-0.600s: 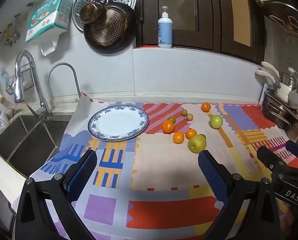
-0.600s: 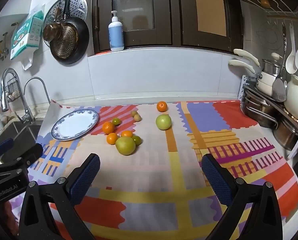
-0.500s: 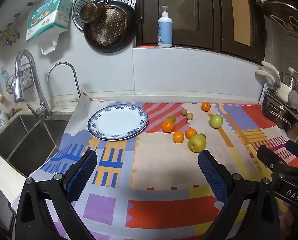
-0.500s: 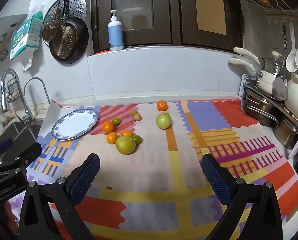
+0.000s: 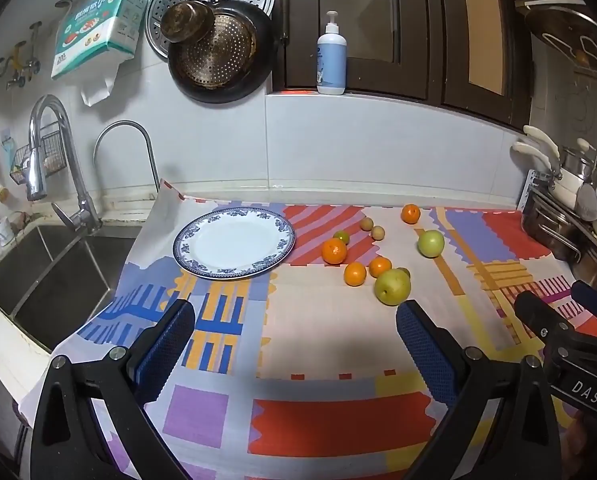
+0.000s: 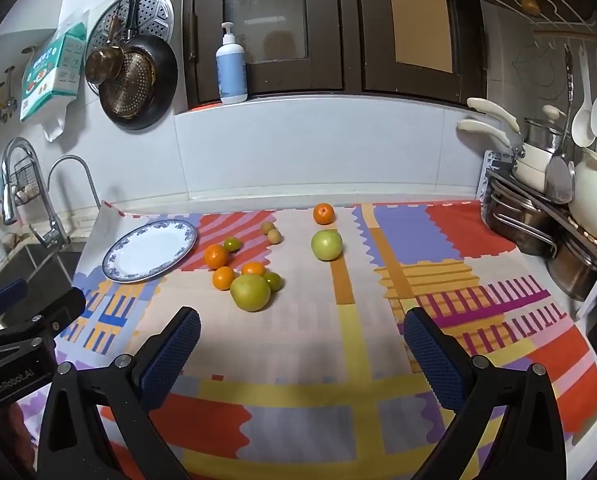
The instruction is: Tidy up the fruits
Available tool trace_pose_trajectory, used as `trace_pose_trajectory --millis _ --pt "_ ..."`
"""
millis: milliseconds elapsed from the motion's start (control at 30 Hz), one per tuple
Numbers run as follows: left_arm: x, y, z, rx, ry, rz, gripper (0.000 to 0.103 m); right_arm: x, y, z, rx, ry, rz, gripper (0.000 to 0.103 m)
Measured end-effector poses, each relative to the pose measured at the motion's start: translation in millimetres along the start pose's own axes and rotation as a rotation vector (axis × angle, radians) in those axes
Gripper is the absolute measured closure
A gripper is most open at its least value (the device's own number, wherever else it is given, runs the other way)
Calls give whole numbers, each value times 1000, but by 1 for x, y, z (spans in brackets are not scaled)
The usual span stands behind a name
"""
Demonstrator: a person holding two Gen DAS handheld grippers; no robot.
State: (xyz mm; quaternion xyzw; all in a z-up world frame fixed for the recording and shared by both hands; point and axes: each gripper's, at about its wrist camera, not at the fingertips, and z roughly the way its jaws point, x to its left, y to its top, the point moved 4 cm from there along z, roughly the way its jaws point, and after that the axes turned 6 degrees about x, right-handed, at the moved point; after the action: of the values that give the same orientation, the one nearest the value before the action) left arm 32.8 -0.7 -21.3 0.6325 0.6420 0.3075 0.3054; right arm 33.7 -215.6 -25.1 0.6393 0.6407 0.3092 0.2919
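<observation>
While nothing has yet been lifted, the scattered fruits lie loose on the bright patchwork cloth [image 5: 322, 320] that covers the tabletop, all to the right of the round white plate with a blue patterned rim [image 5: 234, 242]. Nearest that plate sits an orange tangerine [image 5: 334, 251] with a small green citrus [image 5: 341, 236] just behind it; two more small oranges [image 5: 355, 273] rest further right, touching or nearly touching the large yellow-green pear-like fruit [image 5: 392, 287]. Two small tan fruits [image 5: 372, 229] lie behind, a green apple [image 5: 431, 243] sits well to the right, and a lone orange [image 5: 410, 213] lies farthest back.

Bare of fruit, the plate looks like the intended collecting spot, which would explain its place beside the cluster.

Both claws hang over the near part of the cloth, short of the fruit. On the left claw [image 5: 296, 344] the blue-padded fingers stand wide apart with nothing between them; the right claw [image 6: 302, 350] is likewise spread and holds nothing, aimed roughly toward the pear-like fruit. Left of the plate are the steel sink [image 5: 38, 276] and its tap.
</observation>
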Motion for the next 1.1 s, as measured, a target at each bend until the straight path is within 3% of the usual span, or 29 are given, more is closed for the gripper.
trace_pose_trajectory --millis 1100 --pt "0 -1 1 -6 -3 -2 0 0 2 1 -4 -2 -3 0"
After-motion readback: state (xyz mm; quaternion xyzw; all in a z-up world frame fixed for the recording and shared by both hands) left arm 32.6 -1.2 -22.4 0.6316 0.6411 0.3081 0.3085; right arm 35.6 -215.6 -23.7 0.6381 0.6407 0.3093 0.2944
